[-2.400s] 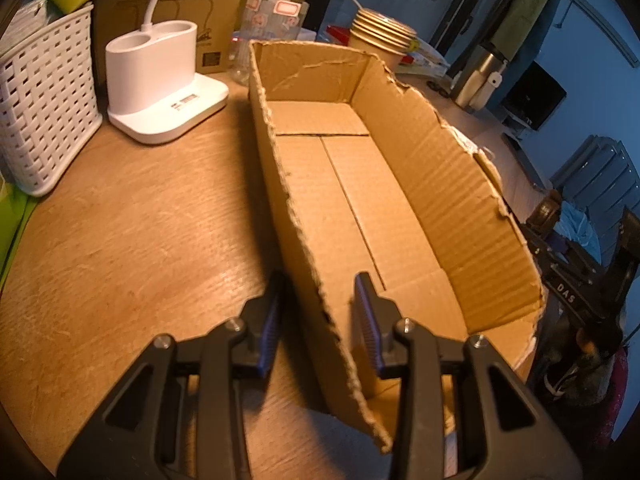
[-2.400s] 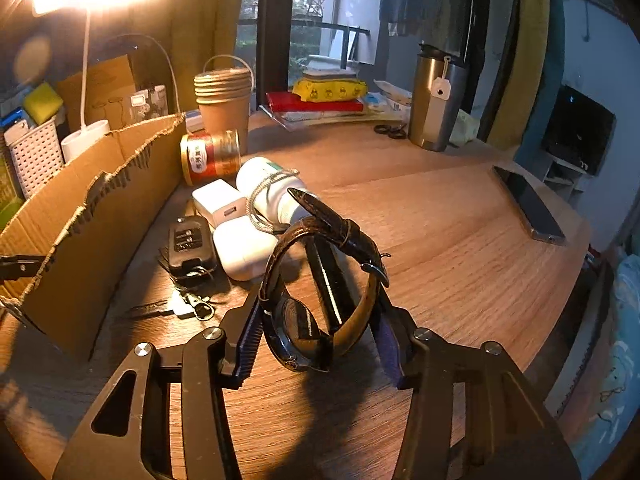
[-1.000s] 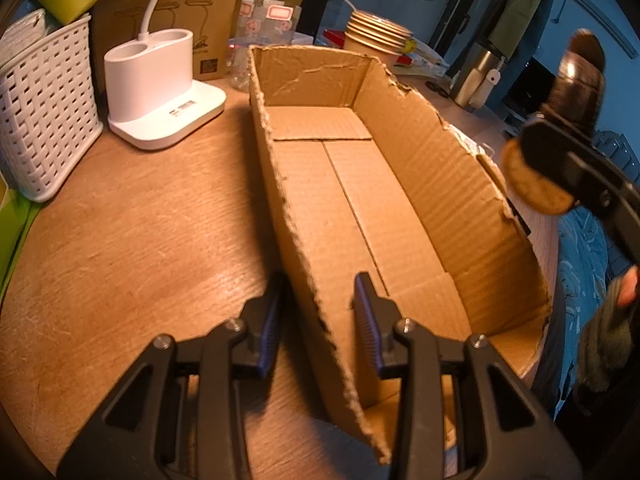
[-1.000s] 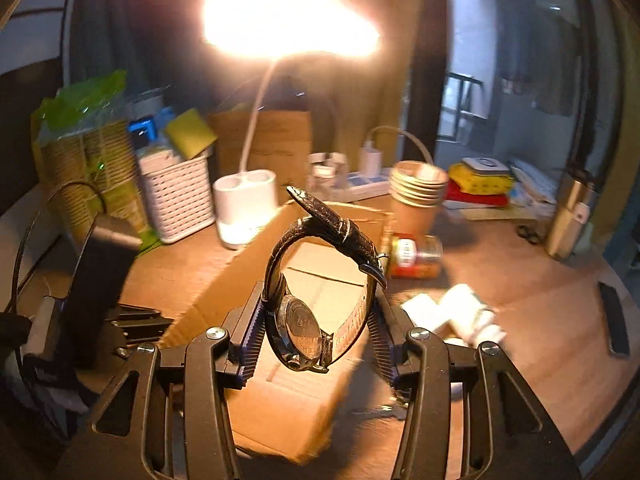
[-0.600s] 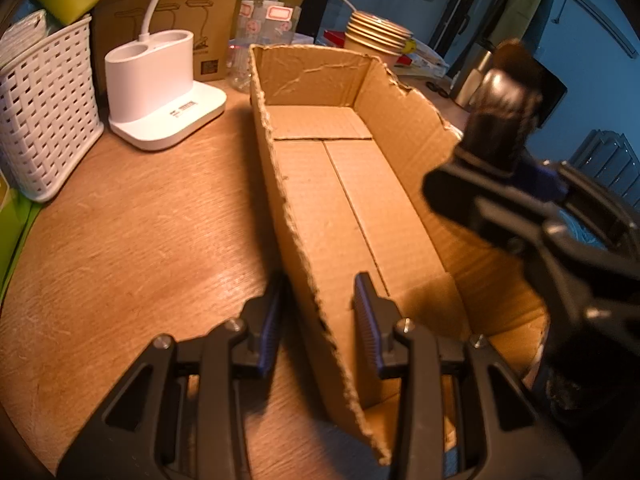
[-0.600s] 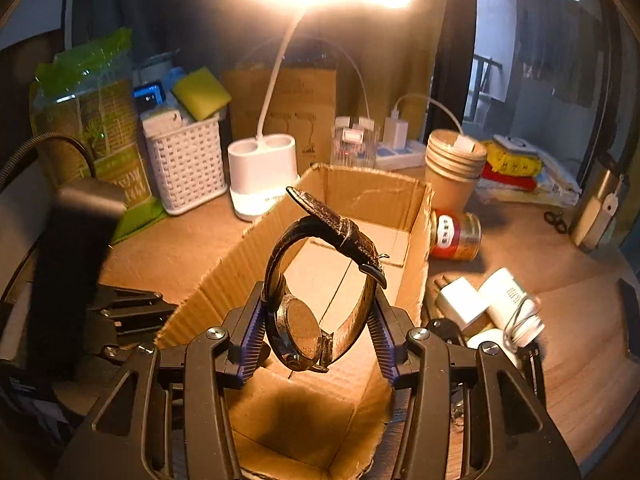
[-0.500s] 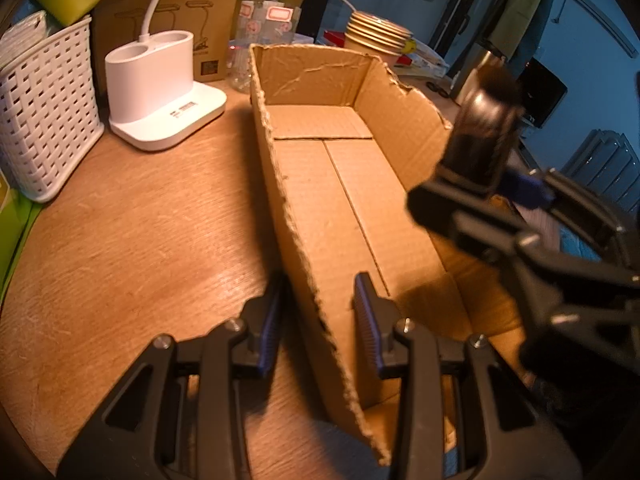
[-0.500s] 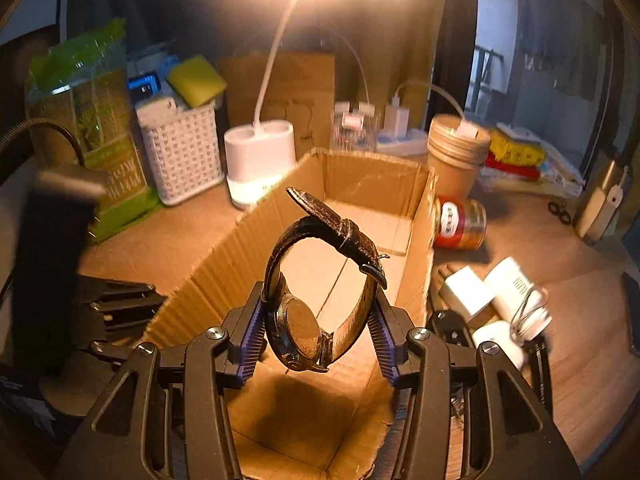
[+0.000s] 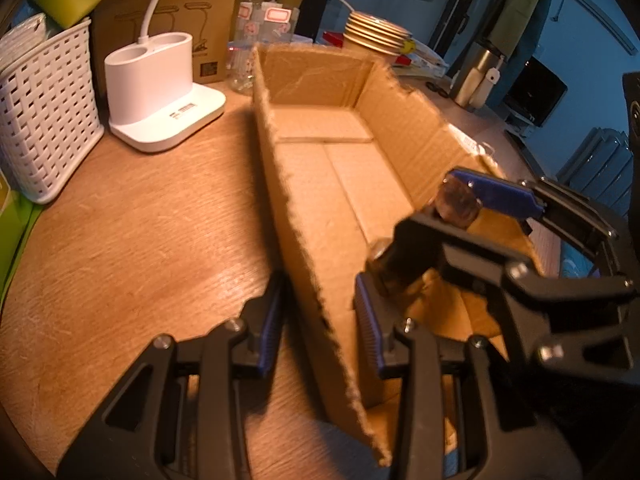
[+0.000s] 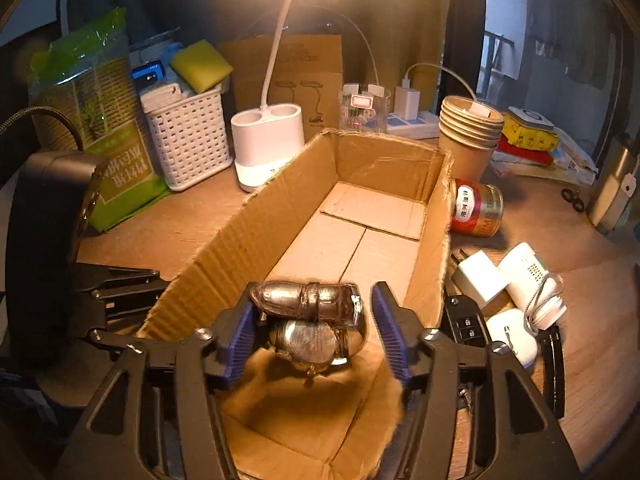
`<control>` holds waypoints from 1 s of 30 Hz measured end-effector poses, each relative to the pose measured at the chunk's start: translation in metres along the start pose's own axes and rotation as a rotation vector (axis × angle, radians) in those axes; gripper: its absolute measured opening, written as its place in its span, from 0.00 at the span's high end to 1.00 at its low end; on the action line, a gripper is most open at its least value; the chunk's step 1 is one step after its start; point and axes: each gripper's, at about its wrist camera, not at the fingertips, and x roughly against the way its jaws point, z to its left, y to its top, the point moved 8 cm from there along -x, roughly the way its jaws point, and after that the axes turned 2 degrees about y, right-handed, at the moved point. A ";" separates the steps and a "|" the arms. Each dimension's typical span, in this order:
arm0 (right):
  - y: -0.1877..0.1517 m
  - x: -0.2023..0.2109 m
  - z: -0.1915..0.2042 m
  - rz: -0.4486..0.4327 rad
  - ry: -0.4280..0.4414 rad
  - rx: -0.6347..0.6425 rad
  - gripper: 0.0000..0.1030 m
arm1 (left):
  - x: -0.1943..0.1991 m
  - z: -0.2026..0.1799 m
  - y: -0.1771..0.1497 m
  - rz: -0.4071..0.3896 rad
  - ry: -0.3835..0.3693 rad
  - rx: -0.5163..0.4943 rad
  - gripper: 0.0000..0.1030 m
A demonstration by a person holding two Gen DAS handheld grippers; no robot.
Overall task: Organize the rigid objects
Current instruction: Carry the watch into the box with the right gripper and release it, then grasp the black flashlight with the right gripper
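Over the box, near end: watch [image 10: 310, 322] is seen between the right gripper [image 10: 316, 334] pads, tipped over, blurred, above the cardboard box [image 10: 360, 240] floor.
Right jaws: have just been opening; now apart, a gap is visible on the 3 o'clock side of the watch. Contact at the 9 o'clock pad cannot be told.
Left gripper [image 9: 320, 320]: clamped on the box's long wall at 6 o'clock of the left wrist view, one pad each side; box is held steady.
Step judged: release of watch into box.
Release advice: jaws should be opened fully before any retreat, so the strap is not snagged on a pad. Exit is best made straight up, clear of the torn rim.
Left hold: should be kept until the right gripper is out.
Remaining items: can [image 10: 476, 210], white charger [image 10: 480, 278], key fob [image 10: 464, 322] lie outside at 3 o'clock of the box, not yet packed.
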 end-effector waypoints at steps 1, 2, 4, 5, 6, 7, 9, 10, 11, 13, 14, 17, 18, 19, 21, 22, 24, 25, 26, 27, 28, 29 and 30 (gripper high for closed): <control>0.001 0.003 -0.001 -0.011 -0.003 -0.002 0.35 | 0.000 -0.001 0.000 -0.002 0.001 -0.003 0.64; 0.002 0.006 -0.001 -0.017 -0.009 -0.002 0.35 | 0.000 -0.001 0.000 -0.002 0.001 -0.001 0.64; 0.003 0.011 -0.003 -0.034 -0.012 -0.007 0.35 | 0.000 -0.001 0.000 -0.002 0.001 -0.001 0.64; 0.005 0.016 -0.003 -0.053 0.000 -0.013 0.35 | 0.000 -0.001 0.000 -0.002 0.001 -0.001 0.64; 0.006 0.020 -0.004 -0.065 0.004 -0.016 0.35 | 0.000 -0.001 0.000 -0.003 0.000 0.000 0.64; 0.007 0.024 -0.005 -0.079 0.005 -0.019 0.35 | 0.000 -0.001 0.000 -0.004 0.000 0.001 0.64; 0.010 0.034 -0.009 -0.109 -0.005 -0.024 0.35 | 0.000 -0.001 0.000 -0.005 -0.001 0.001 0.64; 0.011 0.039 -0.012 -0.121 -0.008 -0.030 0.35 | 0.000 -0.001 0.000 -0.005 0.000 0.001 0.64; 0.011 0.044 -0.015 -0.133 -0.011 -0.039 0.35 | 0.000 -0.001 0.000 -0.006 0.000 0.001 0.64; 0.012 0.052 -0.022 -0.150 -0.020 -0.055 0.35 | 0.000 -0.002 0.000 -0.007 0.000 0.000 0.64; 0.011 0.056 -0.027 -0.160 -0.027 -0.067 0.35 | 0.000 -0.002 0.001 -0.008 -0.001 0.001 0.64; 0.010 0.064 -0.040 -0.175 -0.045 -0.094 0.35 | 0.001 -0.002 0.000 -0.009 -0.001 0.000 0.64; 0.010 0.066 -0.045 -0.180 -0.051 -0.106 0.35 | 0.001 -0.002 0.000 -0.009 0.000 -0.001 0.64; 0.009 0.068 -0.049 -0.184 -0.057 -0.115 0.35 | 0.001 -0.002 0.001 -0.009 0.000 -0.001 0.64; 0.007 0.073 -0.060 -0.194 -0.073 -0.136 0.35 | 0.000 -0.002 0.001 -0.009 -0.001 -0.001 0.64; 0.006 0.076 -0.065 -0.197 -0.081 -0.145 0.35 | 0.001 -0.002 0.000 -0.009 -0.001 0.000 0.63; 0.002 0.081 -0.080 -0.204 -0.107 -0.169 0.35 | 0.000 -0.002 0.001 -0.009 -0.001 -0.001 0.63; 0.000 0.082 -0.087 -0.205 -0.121 -0.180 0.35 | 0.001 -0.002 0.000 -0.009 -0.001 0.000 0.63; -0.004 0.084 -0.098 -0.206 -0.141 -0.201 0.35 | 0.001 -0.002 0.000 -0.009 -0.001 -0.001 0.63; -0.007 0.085 -0.104 -0.206 -0.151 -0.218 0.35 | 0.001 -0.002 0.000 -0.010 -0.001 0.000 0.63; -0.010 0.087 -0.112 -0.205 -0.160 -0.234 0.35 | 0.001 -0.002 0.000 -0.010 -0.001 0.000 0.63; -0.014 0.088 -0.122 -0.203 -0.182 -0.252 0.35 | 0.001 -0.002 0.000 -0.010 -0.001 0.000 0.63; -0.017 0.090 -0.129 -0.201 -0.199 -0.262 0.35 | 0.001 -0.002 0.000 -0.010 -0.001 0.000 0.63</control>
